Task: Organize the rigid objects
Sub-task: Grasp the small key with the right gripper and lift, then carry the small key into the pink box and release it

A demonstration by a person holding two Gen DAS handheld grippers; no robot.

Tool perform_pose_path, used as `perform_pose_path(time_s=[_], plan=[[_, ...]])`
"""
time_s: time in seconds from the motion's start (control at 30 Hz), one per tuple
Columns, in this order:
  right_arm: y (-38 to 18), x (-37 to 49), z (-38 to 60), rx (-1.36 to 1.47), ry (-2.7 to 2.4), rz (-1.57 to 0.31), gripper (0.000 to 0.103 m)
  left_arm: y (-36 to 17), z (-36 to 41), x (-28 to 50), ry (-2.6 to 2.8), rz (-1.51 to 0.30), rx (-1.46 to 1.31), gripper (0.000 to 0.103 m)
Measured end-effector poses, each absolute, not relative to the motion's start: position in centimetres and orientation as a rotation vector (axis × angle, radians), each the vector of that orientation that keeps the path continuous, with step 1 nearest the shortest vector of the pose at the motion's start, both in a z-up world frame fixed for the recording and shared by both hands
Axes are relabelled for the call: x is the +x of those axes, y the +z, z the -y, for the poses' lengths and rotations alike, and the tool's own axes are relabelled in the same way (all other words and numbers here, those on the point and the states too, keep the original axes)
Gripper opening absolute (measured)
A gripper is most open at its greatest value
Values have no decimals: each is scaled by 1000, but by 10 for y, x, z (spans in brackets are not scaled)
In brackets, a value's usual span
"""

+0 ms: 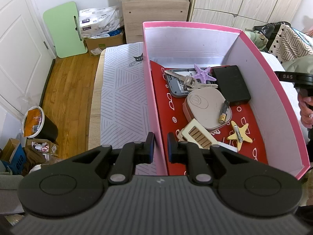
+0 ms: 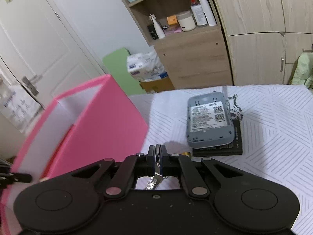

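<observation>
My right gripper (image 2: 158, 157) jaws clamped on key ring (image 2: 157, 152); left gripper (image 1: 160, 146) jaws pinch pink box (image 1: 151, 90) wall. Lift keys straight, clear rim, release low inside.

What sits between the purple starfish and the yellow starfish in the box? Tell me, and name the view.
The beige case, with a battery lying on it, sits between the purple starfish and the yellow starfish. The left wrist view shows it.

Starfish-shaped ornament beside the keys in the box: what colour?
Purple starfish ornament, textured with small bumps; clearest in the left wrist view.
</observation>
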State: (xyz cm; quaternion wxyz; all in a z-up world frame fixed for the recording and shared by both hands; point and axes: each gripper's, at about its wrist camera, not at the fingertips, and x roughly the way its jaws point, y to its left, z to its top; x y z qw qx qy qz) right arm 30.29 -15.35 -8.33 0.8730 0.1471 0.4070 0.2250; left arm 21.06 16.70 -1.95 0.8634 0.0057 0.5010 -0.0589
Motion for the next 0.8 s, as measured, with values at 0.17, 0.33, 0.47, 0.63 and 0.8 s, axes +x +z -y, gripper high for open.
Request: perform_pose_path(time_s=[0.17, 0.33, 0.47, 0.63, 0.8], plan=[[-70, 295, 152, 327, 500, -820, 6, -19, -167, 210, -122, -1049, 12, 12], [-48, 281, 149, 311, 517, -764, 6, -19, -167, 210, -122, -1049, 12, 12], [-25, 266, 147, 288, 532, -703, 6, -19, -167, 211, -125, -1054, 8, 12], [10, 245, 145, 253, 557, -607, 6, -19, -166, 210, -123, -1051, 12, 12], [38, 222, 137, 203, 589, -522, 6, -19, -167, 210, -125, -1049, 4, 12]])
